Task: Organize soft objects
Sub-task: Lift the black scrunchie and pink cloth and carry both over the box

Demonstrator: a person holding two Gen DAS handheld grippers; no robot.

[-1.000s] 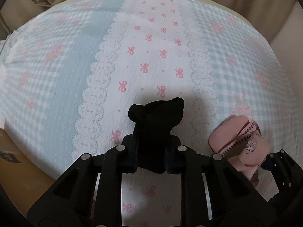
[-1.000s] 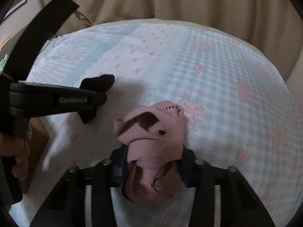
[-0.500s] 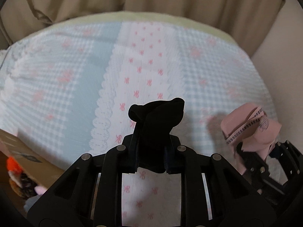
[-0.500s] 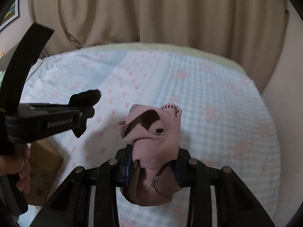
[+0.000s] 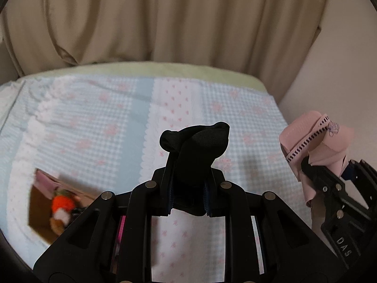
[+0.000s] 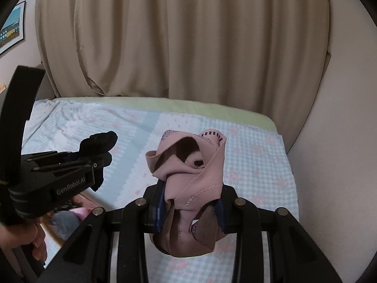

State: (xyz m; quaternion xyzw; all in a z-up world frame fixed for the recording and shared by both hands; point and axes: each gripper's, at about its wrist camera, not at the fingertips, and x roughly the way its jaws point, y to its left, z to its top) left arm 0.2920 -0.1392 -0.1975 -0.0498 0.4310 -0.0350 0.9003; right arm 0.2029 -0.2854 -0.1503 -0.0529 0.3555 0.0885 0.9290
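Observation:
My left gripper (image 5: pixel 188 188) is shut on a bunched black sock (image 5: pixel 196 146) and holds it well above the bed. It also shows at the left of the right wrist view (image 6: pixel 94 158). My right gripper (image 6: pixel 190 202) is shut on a crumpled pink garment (image 6: pixel 193 172) with dark stitching. The pink garment also shows at the right of the left wrist view (image 5: pixel 315 141), level with the black sock and to its right.
A bed with a blue-check and white bow-print quilt (image 5: pixel 94 127) lies below. An open cardboard box (image 5: pixel 40 212) with an orange-and-white plush toy (image 5: pixel 62 204) sits at the lower left. Beige curtains (image 6: pixel 179 42) hang behind; a wall (image 6: pixel 334 141) is at the right.
Both grippers have risen away from the bed with their cloths, the views tilting up to the curtains. The cardboard box with toys has come into the left wrist view.

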